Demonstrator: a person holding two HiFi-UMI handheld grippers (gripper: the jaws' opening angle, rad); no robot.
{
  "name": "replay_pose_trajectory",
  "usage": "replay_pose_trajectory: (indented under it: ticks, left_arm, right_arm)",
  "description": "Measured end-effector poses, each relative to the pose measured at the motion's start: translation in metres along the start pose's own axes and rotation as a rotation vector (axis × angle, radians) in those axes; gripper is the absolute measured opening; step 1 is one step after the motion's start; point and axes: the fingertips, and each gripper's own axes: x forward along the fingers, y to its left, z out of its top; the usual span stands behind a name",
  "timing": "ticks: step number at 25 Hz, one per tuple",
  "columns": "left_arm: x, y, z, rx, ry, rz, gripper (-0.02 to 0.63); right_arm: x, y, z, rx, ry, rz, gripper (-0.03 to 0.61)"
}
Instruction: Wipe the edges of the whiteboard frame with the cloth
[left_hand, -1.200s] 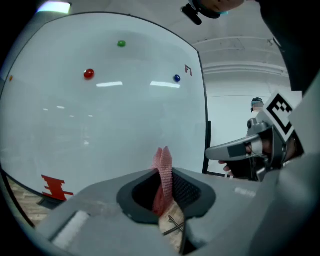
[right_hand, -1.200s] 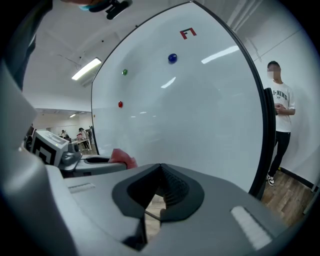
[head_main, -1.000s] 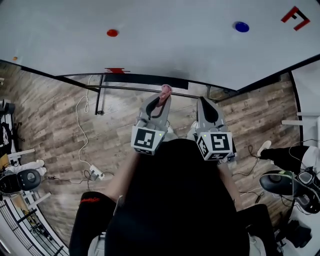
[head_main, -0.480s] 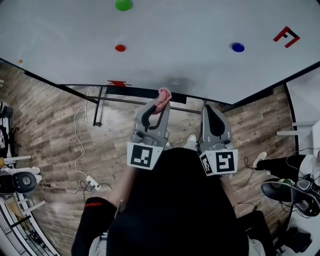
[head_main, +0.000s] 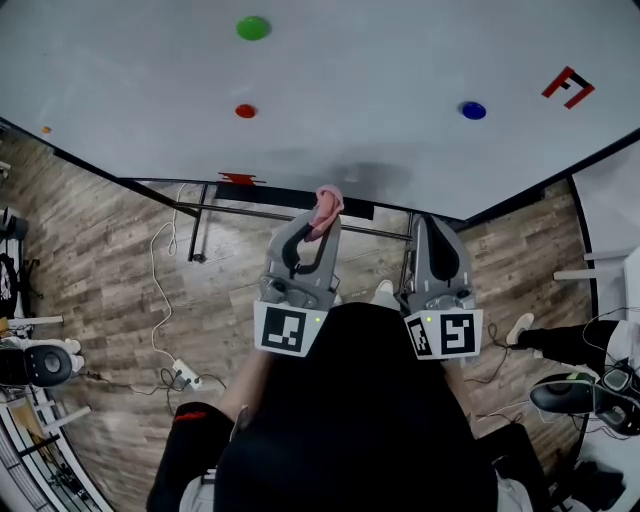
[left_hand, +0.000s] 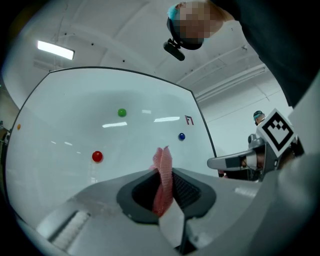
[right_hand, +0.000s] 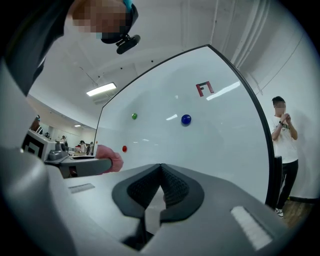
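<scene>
The whiteboard (head_main: 360, 80) fills the top of the head view, its thin black frame (head_main: 60, 150) slanting along the lower edge. My left gripper (head_main: 318, 225) is shut on a pink cloth (head_main: 327, 203), whose tip sticks up at the board's lower edge by the black tray (head_main: 285, 206). In the left gripper view the cloth (left_hand: 162, 177) stands pinched between the jaws. My right gripper (head_main: 433, 228) hangs beside it, shut and empty. In the right gripper view its pads (right_hand: 170, 186) meet, and the frame's right edge (right_hand: 265, 145) shows.
Red (head_main: 245, 111), green (head_main: 253, 27) and blue (head_main: 472, 110) magnets and a red mark (head_main: 568, 86) sit on the board. Below are the stand's bars (head_main: 200, 215), floor cables, a power strip (head_main: 183, 375) and chair bases. A person (right_hand: 284, 150) stands right of the board.
The head view has tilted up the board, so the green magnet now shows. Both grippers sit slightly lower in the picture, the cloth still held near the board's lower edge.
</scene>
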Motion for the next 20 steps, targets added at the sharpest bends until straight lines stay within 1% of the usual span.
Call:
replay_pose_trajectory:
  ticks: [3, 8, 14, 17, 20]
  left_arm:
    - [-0.007, 0.002, -0.002, 0.004, 0.015, 0.005, 0.057]
    - [-0.011, 0.007, -0.002, 0.007, 0.012, 0.014, 0.057]
    - [-0.015, -0.001, 0.001, -0.006, -0.001, -0.010, 0.056]
    - [-0.016, -0.007, -0.001, 0.007, 0.014, -0.030, 0.056]
    - [-0.017, -0.008, -0.004, -0.007, 0.018, -0.034, 0.056]
  right_arm:
    - [0.000, 0.005, -0.002, 0.001, -0.002, 0.014, 0.000]
    - [-0.002, 0.007, -0.005, -0.003, 0.006, 0.018, 0.000]
    - [-0.008, 0.011, -0.004, 0.000, 0.001, 0.007, 0.000]
    - [-0.012, 0.012, -0.006, 0.000, 0.003, 0.003, 0.000]
    - [-0.016, 0.013, -0.008, 0.002, 0.006, -0.002, 0.000]
